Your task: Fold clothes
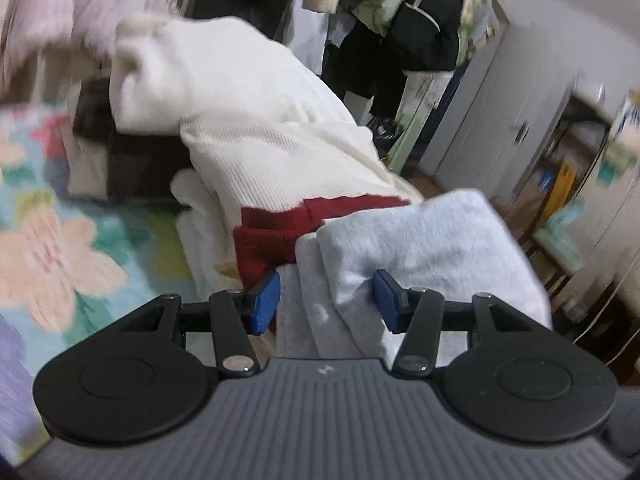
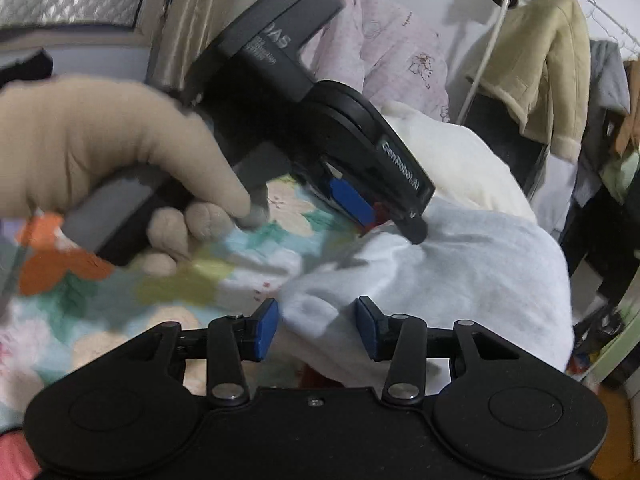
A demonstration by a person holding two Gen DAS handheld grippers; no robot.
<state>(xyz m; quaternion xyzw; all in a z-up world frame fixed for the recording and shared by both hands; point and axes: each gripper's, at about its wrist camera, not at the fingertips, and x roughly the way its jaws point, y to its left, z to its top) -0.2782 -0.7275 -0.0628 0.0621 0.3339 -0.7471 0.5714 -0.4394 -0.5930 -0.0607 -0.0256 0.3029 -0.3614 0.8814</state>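
Lying folded on the bedspread (image 2: 168, 288): a garment (image 2: 460, 276), between the fingers of both the right gripper (image 2: 316, 330) and the left gripper (image 1: 326, 302). Sitting just behind it, a second folded garment (image 1: 276, 236), with a knit sweater (image 1: 256, 132) resting partly on top. Hanging behind everything, jackets (image 2: 548, 76).
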